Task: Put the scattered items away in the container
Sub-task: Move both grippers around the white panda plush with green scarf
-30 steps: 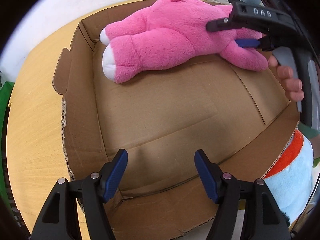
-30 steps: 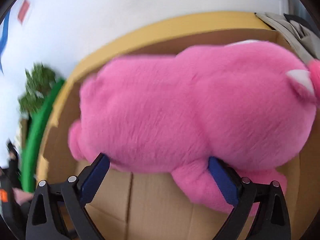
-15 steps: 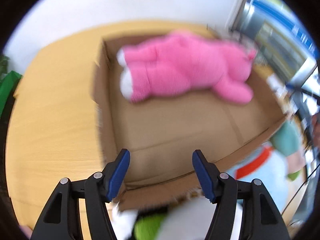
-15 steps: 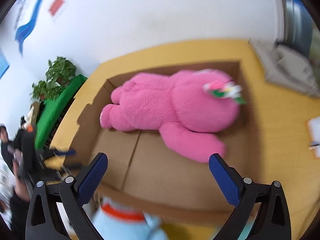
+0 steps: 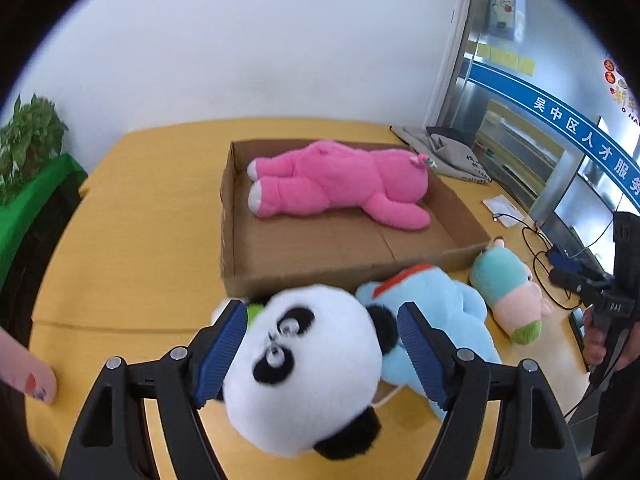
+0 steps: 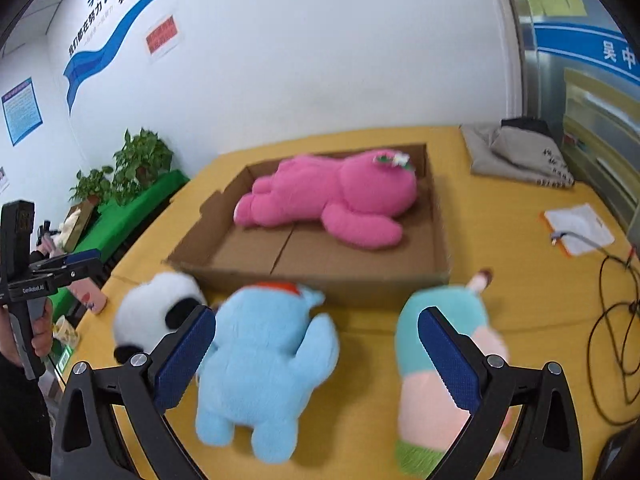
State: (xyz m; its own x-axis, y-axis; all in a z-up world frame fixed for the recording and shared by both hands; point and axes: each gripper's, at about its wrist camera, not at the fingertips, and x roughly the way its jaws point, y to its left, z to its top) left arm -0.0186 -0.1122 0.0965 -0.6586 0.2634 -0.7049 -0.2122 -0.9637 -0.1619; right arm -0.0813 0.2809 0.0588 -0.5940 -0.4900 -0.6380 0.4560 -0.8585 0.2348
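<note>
Cardboard box point(image 5: 320, 252), shallow and open-topped, sits on yellow table point(image 5: 132, 240); all places below given relative to box. Pink plush point(image 5: 340, 188) lies on its side inside box, along far wall, one arm stretched toward box middle. Rest of box floor bare cardboard.

Three plush toys outside box, on table just beside its near wall. Panda plush point(image 5: 304, 368) by near-left corner. Blue plush point(image 6: 260, 360) with orange collar at middle of near wall, touching or almost touching it. Teal-and-pink plush point(image 6: 444, 352) by near-right corner, lying lengthwise, head end toward box.

Left gripper point(image 5: 320, 352) on near side of box, jaws wide apart, panda head between blue pads. Pads close to fur on both sides, but cannot tell if they press it. Right gripper point(image 6: 316, 356) also on near side of box, jaws wide open, holding nothing. Blue plush sits by its left pad, teal-and-pink plush by its right pad, bare table between.

Grey folded cloth point(image 6: 520, 156) on table beyond far-right corner of box. White paper point(image 6: 580, 228) and black cable point(image 6: 616, 320) on table right of box. Green-covered stand with potted plants point(image 6: 128, 168) left of box, off table, against white wall.
</note>
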